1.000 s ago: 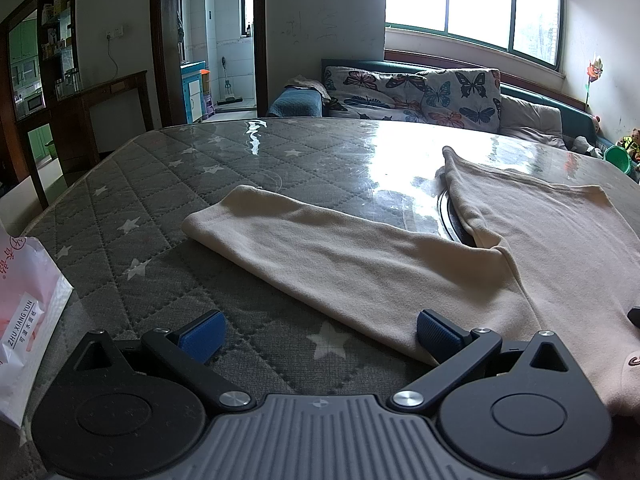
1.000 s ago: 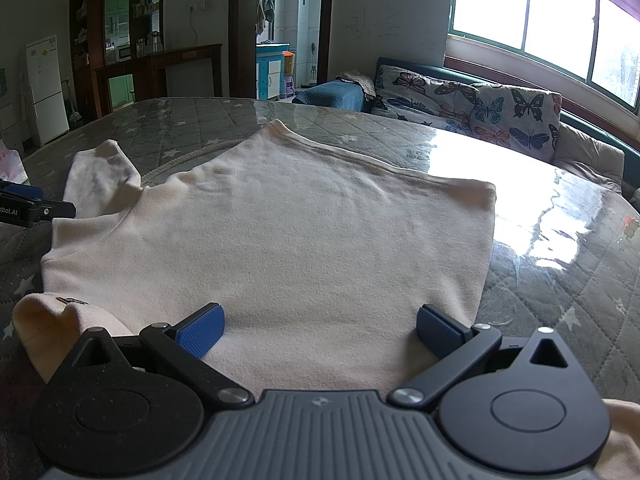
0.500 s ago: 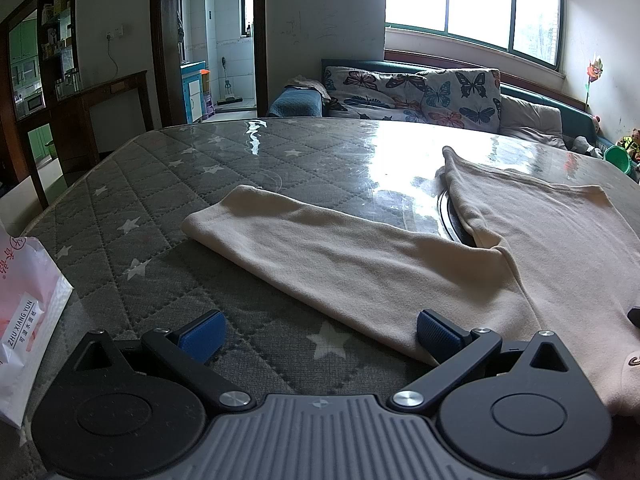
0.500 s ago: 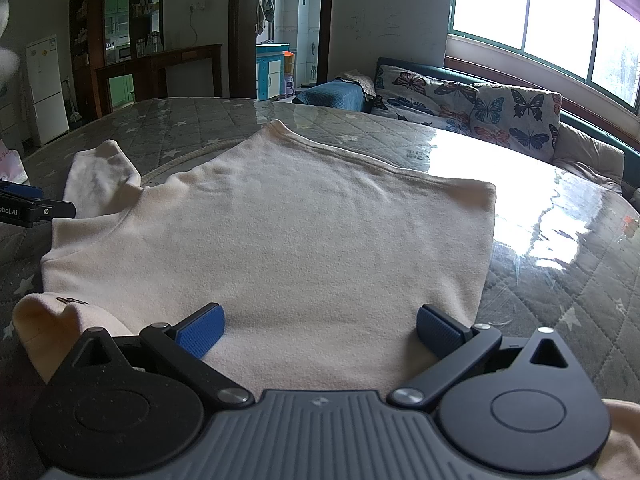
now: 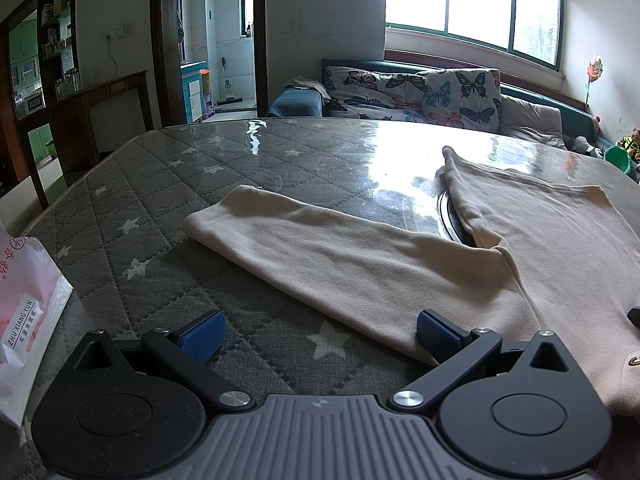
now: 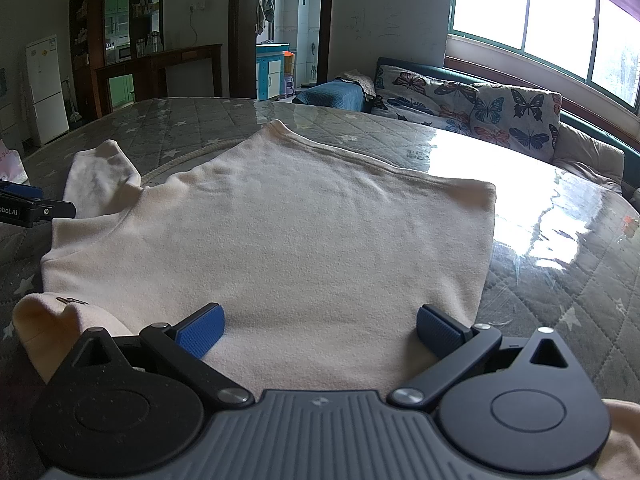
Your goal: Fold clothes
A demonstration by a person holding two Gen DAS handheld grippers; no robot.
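A cream long-sleeved top (image 6: pixel 288 240) lies flat on the grey star-quilted table (image 5: pixel 160 200). Its left sleeve (image 5: pixel 340 256) stretches out sideways across the quilt. My left gripper (image 5: pixel 318 334) hangs open just in front of that sleeve's near edge, with the right pad (image 5: pixel 434 332) at the cloth and nothing between the fingers. My right gripper (image 6: pixel 318 330) is open over the near part of the top's body, both blue pads low above the fabric. The left gripper (image 6: pixel 24 208) also shows at the left edge of the right wrist view.
A white and pink plastic bag (image 5: pixel 24 308) lies at the table's near left corner. Behind the table stands a sofa with butterfly cushions (image 5: pixel 416 92) under a bright window. A dark wooden cabinet (image 5: pixel 72 96) and a doorway are at the back left.
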